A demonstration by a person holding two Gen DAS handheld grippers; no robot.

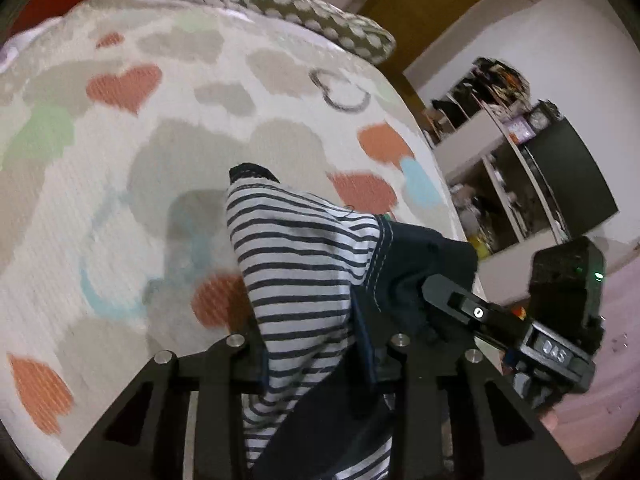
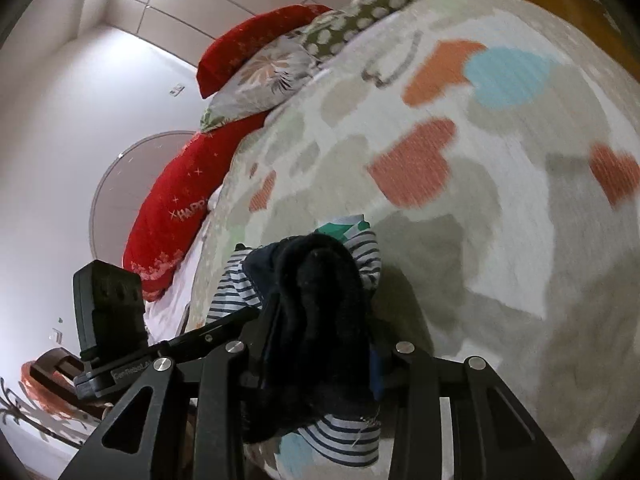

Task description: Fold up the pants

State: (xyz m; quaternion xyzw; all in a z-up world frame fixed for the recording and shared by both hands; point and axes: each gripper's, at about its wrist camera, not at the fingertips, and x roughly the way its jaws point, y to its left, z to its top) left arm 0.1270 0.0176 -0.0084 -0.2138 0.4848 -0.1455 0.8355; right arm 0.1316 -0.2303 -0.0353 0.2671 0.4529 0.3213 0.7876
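Left wrist: each hand-held gripper [image 1: 316, 344] [image 2: 320, 344] clamps the striped pants [image 1: 296, 264] above the bedspread [image 1: 120, 140]

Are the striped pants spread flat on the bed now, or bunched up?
Bunched up. The navy-and-white striped pants hang crumpled between the left gripper and right gripper, lifted above the heart-patterned bedspread.

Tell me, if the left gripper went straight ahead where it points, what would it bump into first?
Probably the heart-patterned bedspread. The left gripper is shut on the striped pants, which bunch ahead of it; beyond them lies only the bed, though depth is hard to judge.
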